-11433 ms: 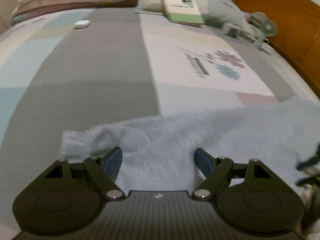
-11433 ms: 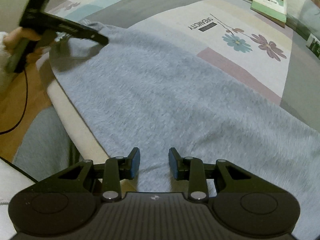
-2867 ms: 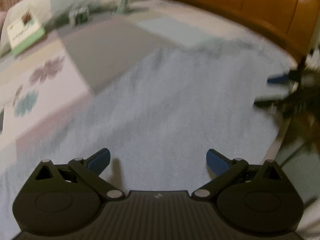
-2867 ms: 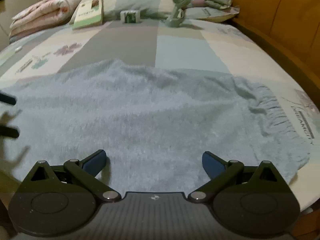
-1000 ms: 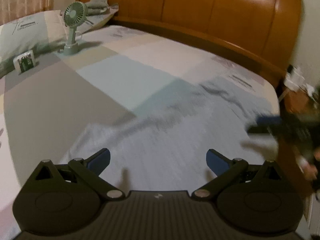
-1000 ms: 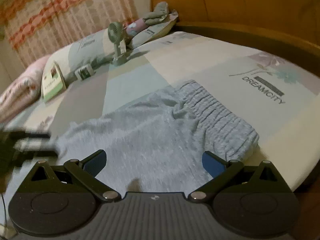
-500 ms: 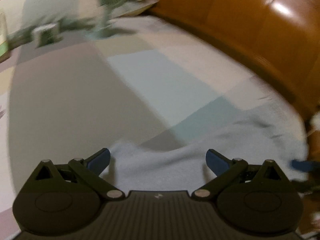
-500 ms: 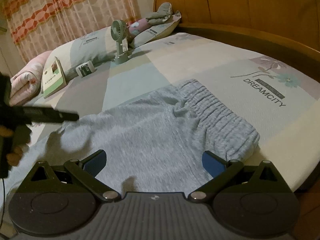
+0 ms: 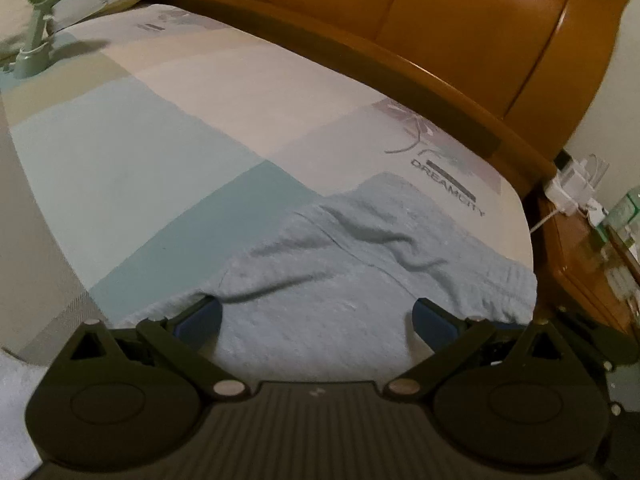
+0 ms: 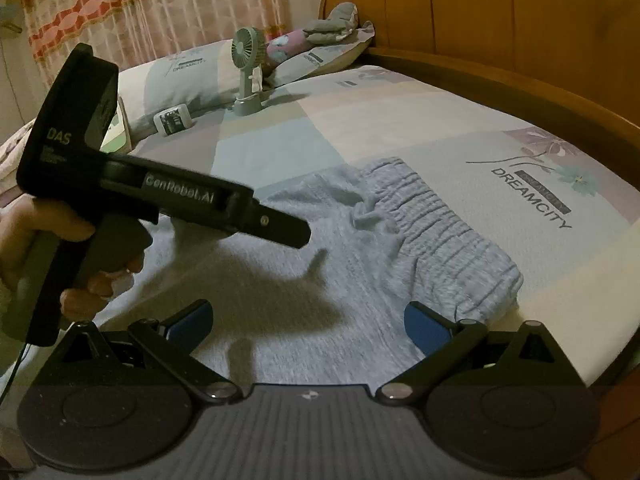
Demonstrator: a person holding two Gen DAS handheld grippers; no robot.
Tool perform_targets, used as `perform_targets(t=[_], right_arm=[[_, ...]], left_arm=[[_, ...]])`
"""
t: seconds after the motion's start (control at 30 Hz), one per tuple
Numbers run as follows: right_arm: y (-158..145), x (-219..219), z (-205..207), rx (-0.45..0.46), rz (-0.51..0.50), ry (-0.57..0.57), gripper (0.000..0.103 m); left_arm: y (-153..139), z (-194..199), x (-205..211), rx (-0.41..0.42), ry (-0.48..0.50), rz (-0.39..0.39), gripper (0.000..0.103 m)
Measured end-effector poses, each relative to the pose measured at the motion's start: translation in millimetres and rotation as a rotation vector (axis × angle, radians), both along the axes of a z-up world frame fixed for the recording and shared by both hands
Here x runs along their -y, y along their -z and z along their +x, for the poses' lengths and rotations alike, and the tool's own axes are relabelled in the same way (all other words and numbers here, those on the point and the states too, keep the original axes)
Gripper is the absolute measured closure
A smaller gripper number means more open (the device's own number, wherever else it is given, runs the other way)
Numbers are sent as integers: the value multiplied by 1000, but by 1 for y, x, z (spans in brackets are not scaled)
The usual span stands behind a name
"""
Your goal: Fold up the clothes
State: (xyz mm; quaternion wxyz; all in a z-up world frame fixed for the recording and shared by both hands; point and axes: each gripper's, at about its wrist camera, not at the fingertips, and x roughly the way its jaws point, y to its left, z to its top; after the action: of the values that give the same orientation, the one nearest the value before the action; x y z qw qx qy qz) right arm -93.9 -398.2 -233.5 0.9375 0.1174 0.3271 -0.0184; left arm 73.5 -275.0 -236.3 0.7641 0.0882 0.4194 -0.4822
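Light blue fleece pants point(image 9: 360, 264) lie flat on the patchwork bedsheet point(image 9: 160, 168), their gathered waistband point(image 10: 440, 220) near the bed's right edge. My left gripper point(image 9: 316, 316) hovers low over the pants with its blue-padded jaws wide open and nothing between them. In the right wrist view the left gripper point(image 10: 300, 234) comes in from the left, held by a hand point(image 10: 24, 236), its tip above the cloth just short of the waistband. My right gripper point(image 10: 308, 320) is open over the near part of the pants, holding nothing.
A wooden headboard point(image 9: 440, 20) curves round the far side of the bed. A green desk fan point(image 10: 248, 76), a small box point(image 10: 174, 120) and pillows point(image 10: 180, 76) sit at the back. A nightstand with chargers point(image 9: 576, 184) stands past the bed's right edge.
My left gripper has swung right along the pants and now hangs over the waistband end. The right gripper has barely moved. Both stayed open.
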Motion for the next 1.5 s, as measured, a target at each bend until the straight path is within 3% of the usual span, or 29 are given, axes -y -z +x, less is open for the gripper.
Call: perform_targets(t=[0.23,0.5,0.77,0.87,1.13,1.23,1.3,1.43,1.5], right_arm=[[-2,-3,2,-13,-5,8,0],[-15,-10,3,-57,11,18,0],[-45,-36,-4,-21,-34,-47,0],[-50,-51,0,-17,-30,-85,0],[-20,-108,20,-105,-109,-206,0],[-5,-122,24,-146,-147,-231,0],[5,-126,22,-164,-167,-235,0],[7,-125,11,-121,-176,-241,0],[7,-126,12,-126,-180,-241,0]], left_arm=[[-24,-12,-14,67,15,41,1],[-59,-53,-83,204,6,207,1],[-95,-92,-161,324,-81,277,1],[-85,-100,-184,298,-165,288,1],[14,-131,-216,194,-350,355,1],[19,-137,-232,132,-430,283,1],[18,-143,-236,122,-449,281,1],[12,-153,-244,84,-423,280,1],[2,-157,-255,117,-414,267,1]])
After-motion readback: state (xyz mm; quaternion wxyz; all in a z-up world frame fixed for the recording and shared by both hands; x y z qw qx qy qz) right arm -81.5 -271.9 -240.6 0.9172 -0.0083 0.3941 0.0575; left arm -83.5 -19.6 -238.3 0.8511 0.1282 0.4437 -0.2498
